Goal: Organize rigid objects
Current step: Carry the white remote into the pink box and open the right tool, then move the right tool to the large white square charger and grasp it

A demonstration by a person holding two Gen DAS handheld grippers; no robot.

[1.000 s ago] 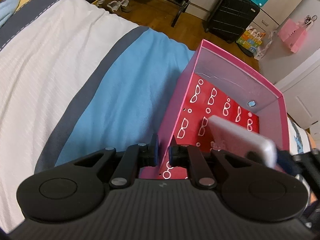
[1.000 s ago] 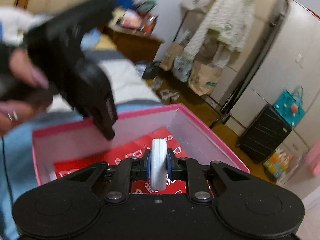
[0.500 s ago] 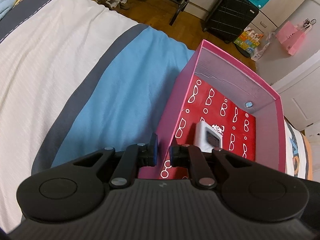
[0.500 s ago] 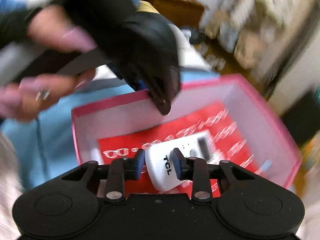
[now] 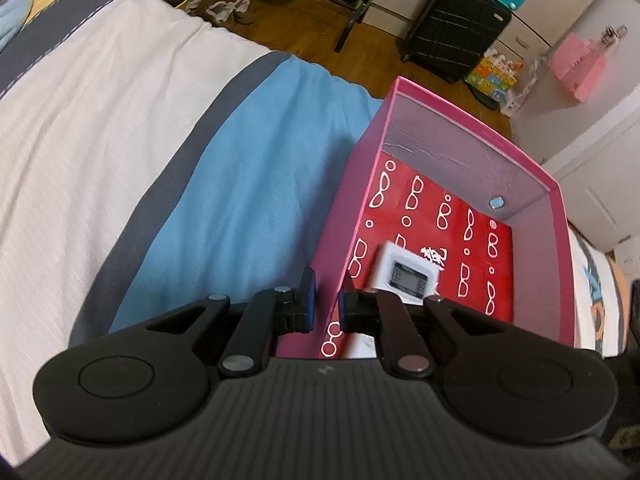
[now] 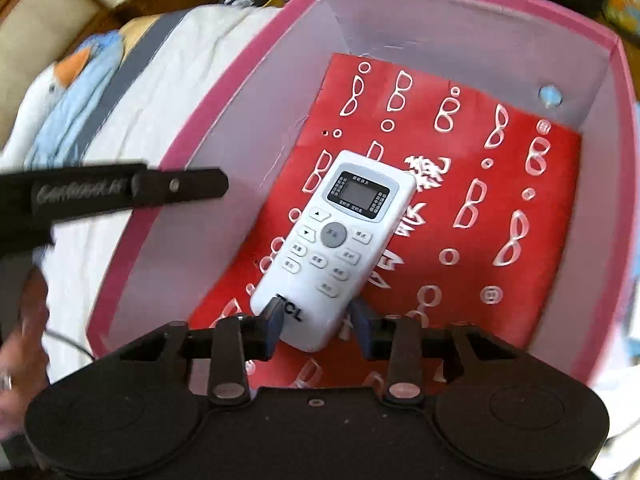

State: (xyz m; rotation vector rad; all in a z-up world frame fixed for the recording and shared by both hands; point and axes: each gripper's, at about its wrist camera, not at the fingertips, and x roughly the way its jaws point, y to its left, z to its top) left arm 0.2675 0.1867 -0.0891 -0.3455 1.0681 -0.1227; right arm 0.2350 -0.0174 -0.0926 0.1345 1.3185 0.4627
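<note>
A pink box point(image 5: 472, 128) with a red glasses-print lining point(image 6: 500, 168) sits on the bed. My left gripper point(image 5: 326, 308) is shut on the box's near wall, one pad on each side; the right wrist view shows this gripper point(image 6: 216, 184) from the side. A white TCL remote point(image 6: 336, 240) lies face up on the lining, also visible as the remote point(image 5: 404, 276) behind my left fingers. My right gripper point(image 6: 318, 326) hangs inside the box with the remote's lower end between its jaws, which are closing. The left pad touches its edge. The right pad stands just off it.
The bed cover point(image 5: 120, 140) has white, grey and blue stripes. A plush toy point(image 6: 72, 92) lies at the bed's far side. A black suitcase point(image 5: 456, 28) stands on the wood floor beyond. A person's hand point(image 6: 16, 360) holds the left gripper.
The remote, first gripped on edge above the box, was let go and now lies flat on the lining. My right gripper rolled and sank into the box. The left gripper kept still.
</note>
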